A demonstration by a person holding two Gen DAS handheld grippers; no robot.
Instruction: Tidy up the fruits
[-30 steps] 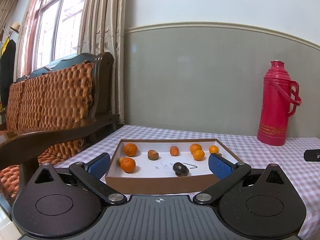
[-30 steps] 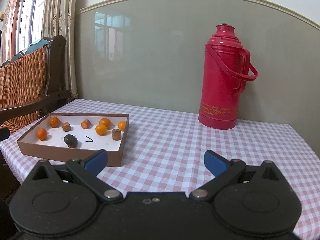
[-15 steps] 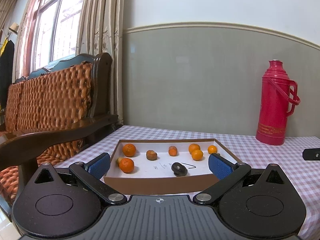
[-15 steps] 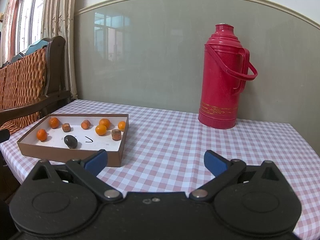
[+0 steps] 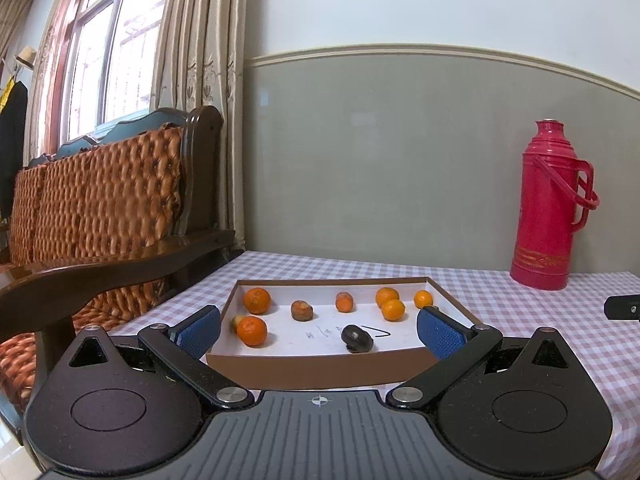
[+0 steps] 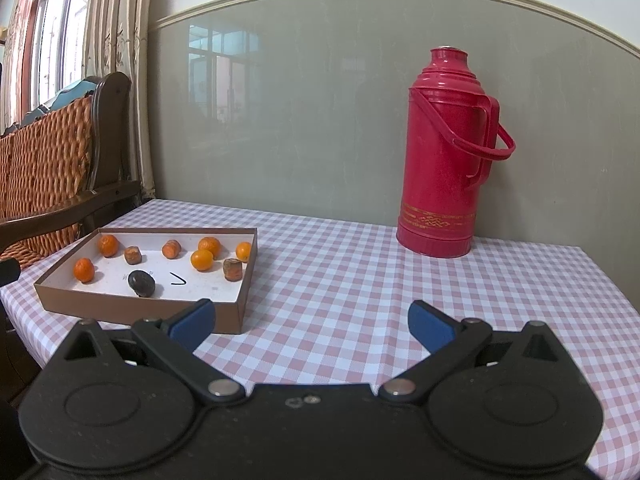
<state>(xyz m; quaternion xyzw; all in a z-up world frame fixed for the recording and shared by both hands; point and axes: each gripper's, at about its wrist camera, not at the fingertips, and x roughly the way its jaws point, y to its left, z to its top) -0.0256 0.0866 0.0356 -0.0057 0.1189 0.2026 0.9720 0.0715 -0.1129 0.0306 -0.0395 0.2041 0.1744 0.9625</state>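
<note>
Gleaming round oranges (image 5: 251, 330) in cardboard tray (image 5: 320, 372)

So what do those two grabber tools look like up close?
Both look alike. The left tool has a wide black body with ribbed grooves, a small crosshair mark, two raised round discs, black link bars with silver rivets, and blue textured pads. The right tool has the same black body, discs, silver rivets and blue pads. No cables or sleeves show.

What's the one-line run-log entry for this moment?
left gripper: open, empty | right gripper: open, empty | shallow brown cardboard tray: small orange and brown fruits inside | tall red plastic thermos: upright on table
</note>
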